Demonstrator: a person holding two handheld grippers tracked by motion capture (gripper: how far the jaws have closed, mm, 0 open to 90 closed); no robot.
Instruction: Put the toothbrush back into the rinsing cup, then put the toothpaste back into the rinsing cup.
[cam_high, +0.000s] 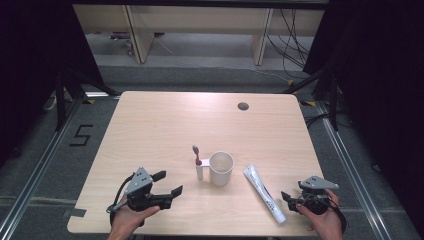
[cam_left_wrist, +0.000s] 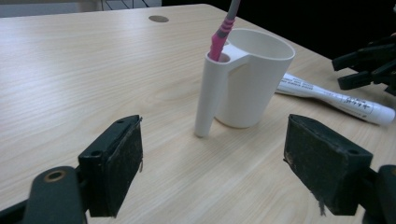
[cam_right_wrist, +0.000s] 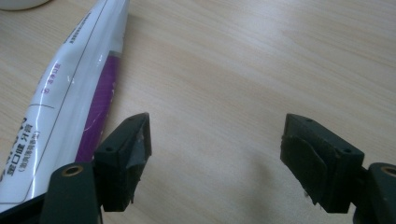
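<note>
Jaws of the left gripper (cam_left_wrist: 212, 170) stand wide apart with nothing between the pads, only bare tabletop; no pad presses on anything. Straight ahead of them, a little way off, stands the white cup (cam_left_wrist: 252, 77), upright, with a hollow side handle on the side turned toward this gripper. A toothbrush (cam_left_wrist: 219, 39) with a pink grip stands in that handle's socket, its stem rising out of the top. In the high view the left gripper (cam_high: 167, 186) sits to the left of the cup (cam_high: 221, 168) and somewhat nearer the person, apart from it, with the toothbrush (cam_high: 196, 155) on the cup's left side.

Jaws of the right gripper (cam_right_wrist: 215, 161) are likewise spread wide and hold nothing; bare wood lies between them. Just beside its one jaw lies the toothpaste tube (cam_right_wrist: 70, 93), white with a purple stripe, flat on the table (cam_high: 165, 120), not between the pads. In the high view the tube (cam_high: 264, 193) lies just to the right of the cup, slanting away from it toward the person's edge, and the right gripper (cam_high: 291, 197) is near the tube's far end from the cup, well apart from the cup itself.
</note>
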